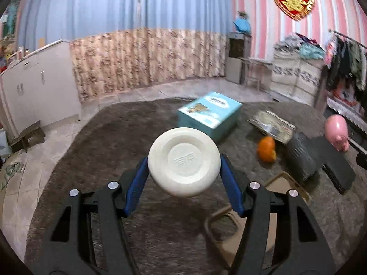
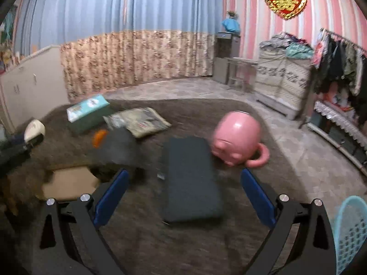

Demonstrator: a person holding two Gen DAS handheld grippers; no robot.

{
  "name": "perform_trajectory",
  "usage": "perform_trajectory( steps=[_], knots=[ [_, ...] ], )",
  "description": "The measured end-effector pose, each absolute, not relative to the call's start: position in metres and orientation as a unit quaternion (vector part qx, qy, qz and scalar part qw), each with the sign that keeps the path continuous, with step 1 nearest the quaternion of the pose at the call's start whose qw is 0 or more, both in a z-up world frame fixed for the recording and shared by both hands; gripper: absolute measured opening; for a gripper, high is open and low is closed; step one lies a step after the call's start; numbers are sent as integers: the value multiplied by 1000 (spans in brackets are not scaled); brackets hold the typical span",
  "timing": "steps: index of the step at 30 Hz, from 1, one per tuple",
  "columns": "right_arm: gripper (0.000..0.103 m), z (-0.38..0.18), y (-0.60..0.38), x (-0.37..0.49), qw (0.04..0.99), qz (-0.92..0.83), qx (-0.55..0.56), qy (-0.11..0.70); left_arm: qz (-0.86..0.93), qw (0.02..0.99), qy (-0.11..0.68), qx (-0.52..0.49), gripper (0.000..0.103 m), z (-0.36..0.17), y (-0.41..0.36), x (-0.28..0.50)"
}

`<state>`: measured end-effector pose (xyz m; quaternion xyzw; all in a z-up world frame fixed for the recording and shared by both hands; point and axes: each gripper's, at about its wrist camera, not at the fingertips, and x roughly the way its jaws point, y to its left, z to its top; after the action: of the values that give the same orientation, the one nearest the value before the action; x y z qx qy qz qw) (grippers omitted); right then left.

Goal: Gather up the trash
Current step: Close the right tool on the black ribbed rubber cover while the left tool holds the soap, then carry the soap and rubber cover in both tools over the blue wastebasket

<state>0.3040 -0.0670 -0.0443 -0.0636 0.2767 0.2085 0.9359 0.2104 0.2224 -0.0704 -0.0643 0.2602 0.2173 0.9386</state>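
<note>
- A round off-white bowl [image 1: 184, 162], matte and smooth like moulded pulp, shows its underside with a raised ring foot and embossed characters in the centre
- The left gripper [image 1: 184, 168] holds this bowl by its rim, off the carpet, one blue ribbed pad [image 1: 137, 178] on each side, the black arms angled out from the pads
- Beneath the bowl spreads a shaggy grey-brown carpet [image 1: 96, 151] with a long, matted pile
- Beyond the bowl lies a teal cardboard box [image 1: 208, 112], rectangular, with printed pictures on its top face
- To the right of the bowl sits an orange rounded thing [image 1: 266, 149], blurred, just beside a crinkled dark grey plastic bag [image 1: 300, 153]
- Behind that bag lies a flat printed packet [image 1: 273, 123], shiny and creased
- Below and right of the bowl, a tan flat frame-like piece [image 1: 229, 233] rests on the carpet; what it is I cannot tell
- Far right of the bowl stands a glossy pink pig-shaped mug [image 2: 237, 137], on its side with the handle toward the tiled floor
- The right gripper [image 2: 184, 194] stands wide with nothing between its blue pads, above a flat dark rectangular pad [image 2: 190, 178]
- A pale blue perforated plastic basket [image 2: 351, 231] shows at the right gripper's outer edge
</note>
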Motion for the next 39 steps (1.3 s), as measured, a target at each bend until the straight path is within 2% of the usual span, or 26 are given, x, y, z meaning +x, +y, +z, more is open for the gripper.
perform_trajectory(
  steps=[10, 17, 19, 20, 25, 32, 39],
  knots=[
    [96, -56, 22, 330, 906, 276, -80, 309, 210, 932, 278, -99, 61, -81, 240, 220],
    [95, -86, 59, 359, 879, 261, -111, 384, 203, 931, 280, -115, 61, -86, 245, 219],
    [89, -87, 59, 358, 875, 265, -108, 389, 201, 931, 281, -119, 61, -87, 246, 220],
    [78, -88, 58, 357, 873, 270, -106, 392, 200, 931, 282, -119, 61, -88, 246, 220],
    [75, -81, 52, 346, 882, 276, -109, 367, 199, 932, 282, -113, 61, -89, 242, 220],
    [75, -22, -12, 306, 920, 246, -89, 293, 203, 932, 283, -104, 61, -89, 239, 221],
    [75, 17, -139, 273, 960, 108, -62, 252, 209, 939, 263, -70, 61, -74, 218, 218]
  ],
)
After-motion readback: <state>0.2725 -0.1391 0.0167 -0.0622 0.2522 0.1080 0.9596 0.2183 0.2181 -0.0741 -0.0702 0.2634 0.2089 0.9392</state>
